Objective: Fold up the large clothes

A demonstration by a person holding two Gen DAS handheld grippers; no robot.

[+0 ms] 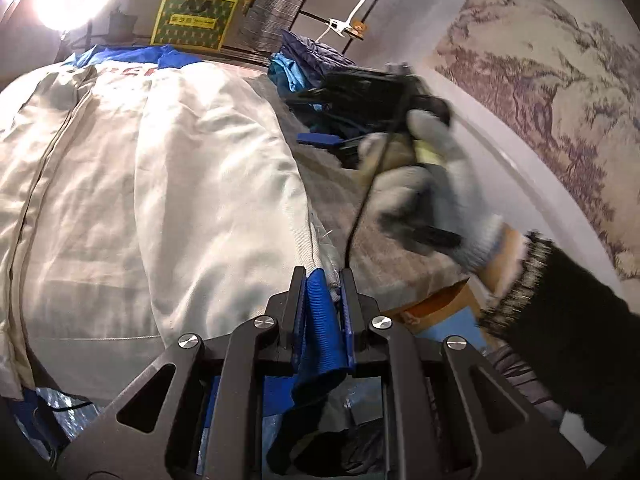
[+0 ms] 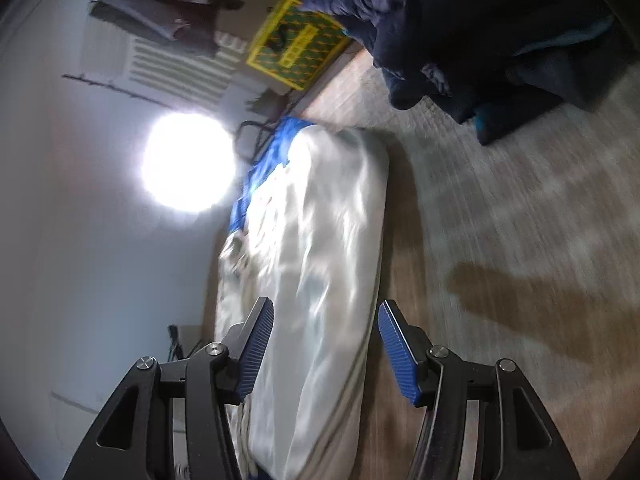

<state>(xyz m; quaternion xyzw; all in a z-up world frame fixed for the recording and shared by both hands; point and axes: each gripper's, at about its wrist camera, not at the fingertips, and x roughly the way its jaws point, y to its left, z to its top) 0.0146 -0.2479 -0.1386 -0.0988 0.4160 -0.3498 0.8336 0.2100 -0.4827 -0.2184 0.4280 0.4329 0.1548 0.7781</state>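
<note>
Cream padded jacket with blue collar (image 1: 168, 168) partly folded lengthwise on counter; left claw (image 1: 322, 300) clamped on blue ribbed cuff (image 1: 320, 336), right claw (image 2: 326, 344) agape, empty; cross-folds outstanding.

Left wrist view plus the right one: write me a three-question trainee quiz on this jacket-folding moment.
1. True or false: the left tongs are shut on a blue cuff.
2. The right tongs are: A) open, holding nothing; B) shut on the jacket; C) shut on a cable.
3. What colour is the jacket side facing up?

Key: 1 true. 2 A. 3 Cream white, with blue at the far end.
</note>
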